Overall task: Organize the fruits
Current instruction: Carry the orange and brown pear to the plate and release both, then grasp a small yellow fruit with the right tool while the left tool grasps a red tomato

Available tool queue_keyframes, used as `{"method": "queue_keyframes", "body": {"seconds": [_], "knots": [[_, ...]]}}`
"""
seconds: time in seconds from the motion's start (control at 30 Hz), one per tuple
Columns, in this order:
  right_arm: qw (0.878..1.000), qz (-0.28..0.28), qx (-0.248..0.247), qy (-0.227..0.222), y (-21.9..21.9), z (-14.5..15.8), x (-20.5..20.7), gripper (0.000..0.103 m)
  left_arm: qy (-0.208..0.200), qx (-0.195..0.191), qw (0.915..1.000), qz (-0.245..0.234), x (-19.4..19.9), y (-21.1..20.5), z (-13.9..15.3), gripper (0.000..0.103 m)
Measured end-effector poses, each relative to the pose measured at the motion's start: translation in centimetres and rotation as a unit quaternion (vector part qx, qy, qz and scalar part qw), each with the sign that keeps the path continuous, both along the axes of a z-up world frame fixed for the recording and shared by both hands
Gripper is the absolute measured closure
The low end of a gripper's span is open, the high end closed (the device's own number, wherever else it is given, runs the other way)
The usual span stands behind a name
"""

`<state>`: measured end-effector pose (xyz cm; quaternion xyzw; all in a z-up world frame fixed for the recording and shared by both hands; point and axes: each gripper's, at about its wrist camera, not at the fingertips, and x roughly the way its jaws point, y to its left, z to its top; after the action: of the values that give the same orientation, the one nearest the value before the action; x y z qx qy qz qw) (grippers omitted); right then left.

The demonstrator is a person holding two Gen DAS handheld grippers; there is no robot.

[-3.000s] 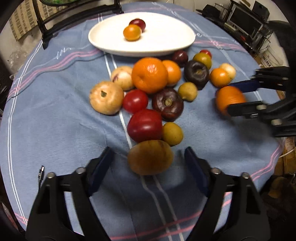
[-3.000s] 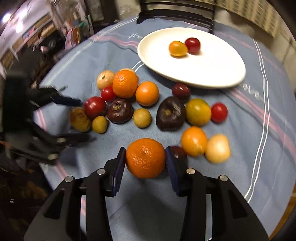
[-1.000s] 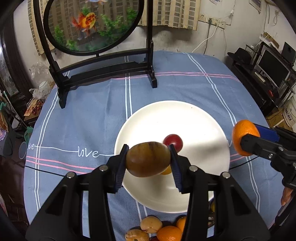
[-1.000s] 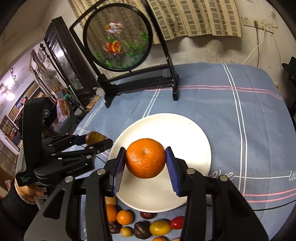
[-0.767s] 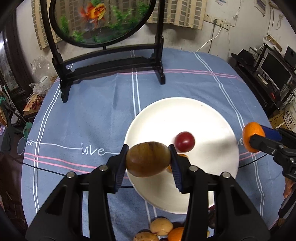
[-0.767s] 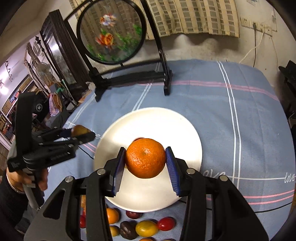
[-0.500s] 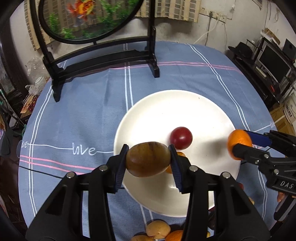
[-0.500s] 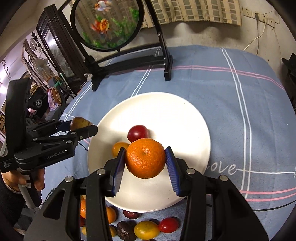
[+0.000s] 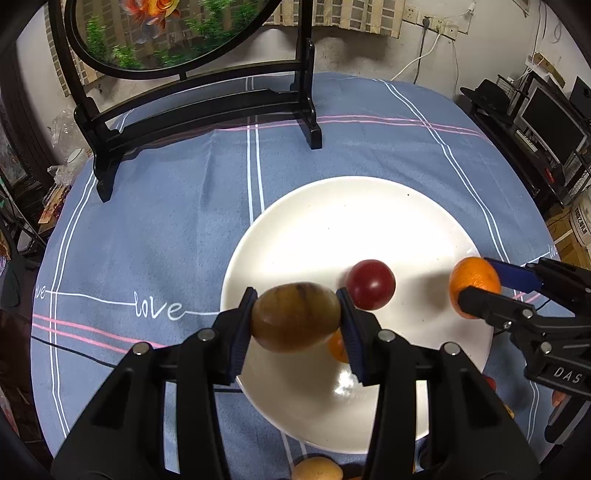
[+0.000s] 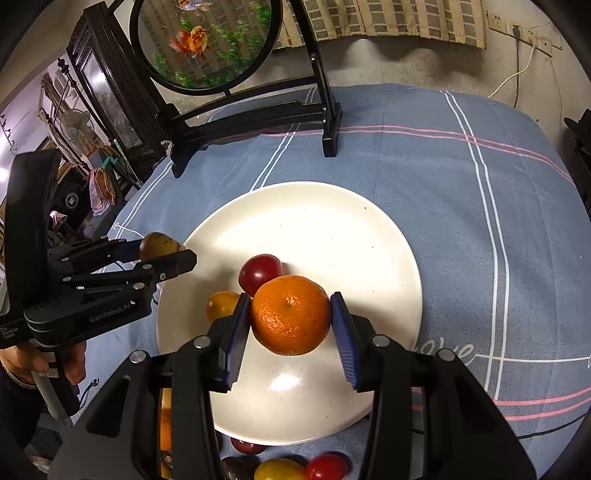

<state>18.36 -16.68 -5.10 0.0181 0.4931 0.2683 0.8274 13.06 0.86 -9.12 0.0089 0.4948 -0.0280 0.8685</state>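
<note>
We hold 2 firm, smooth, roll-prone fruits at their widest middles over the white plate (image 10: 391, 236): left gripper (image 9: 295, 325) clamps a brown fruit (image 9: 295, 315) at 9 o'clock, right gripper (image 10: 290, 325) an orange (image 10: 290, 314) at 6.

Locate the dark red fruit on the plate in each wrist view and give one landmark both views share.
Left wrist: the dark red fruit lies on the white plate, just right of the left gripper.
Right wrist: the same fruit sits left of centre, partly behind the orange.
Shared landmark: the round goldfish screen behind the plate.
</note>
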Motion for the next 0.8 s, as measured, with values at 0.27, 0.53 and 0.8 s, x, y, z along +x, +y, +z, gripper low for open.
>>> {"method": "queue_keyframes", "body": {"seconds": [0.27, 0.53, 0.8], "knots": [[0.999, 0.004, -0.031, 0.020, 0.9, -1.0, 0.6, 0.053, -0.019, 0.023, 0.9995, 0.006, 0.2, -0.6, 0.3, 0.031], [0.999, -0.036, 0.008, -0.017, -1.4, 2.2, -0.4, 0.031, -0.033, 0.026, 0.9991, 0.004, -0.7, -0.6, 1.9, 0.031], [0.998, -0.038, 0.048, -0.012, -4.9, 5.1, -6.1, 0.031, -0.075, 0.028, 0.9965, 0.025, -5.7, 2.2, 5.6, 0.019]]}}
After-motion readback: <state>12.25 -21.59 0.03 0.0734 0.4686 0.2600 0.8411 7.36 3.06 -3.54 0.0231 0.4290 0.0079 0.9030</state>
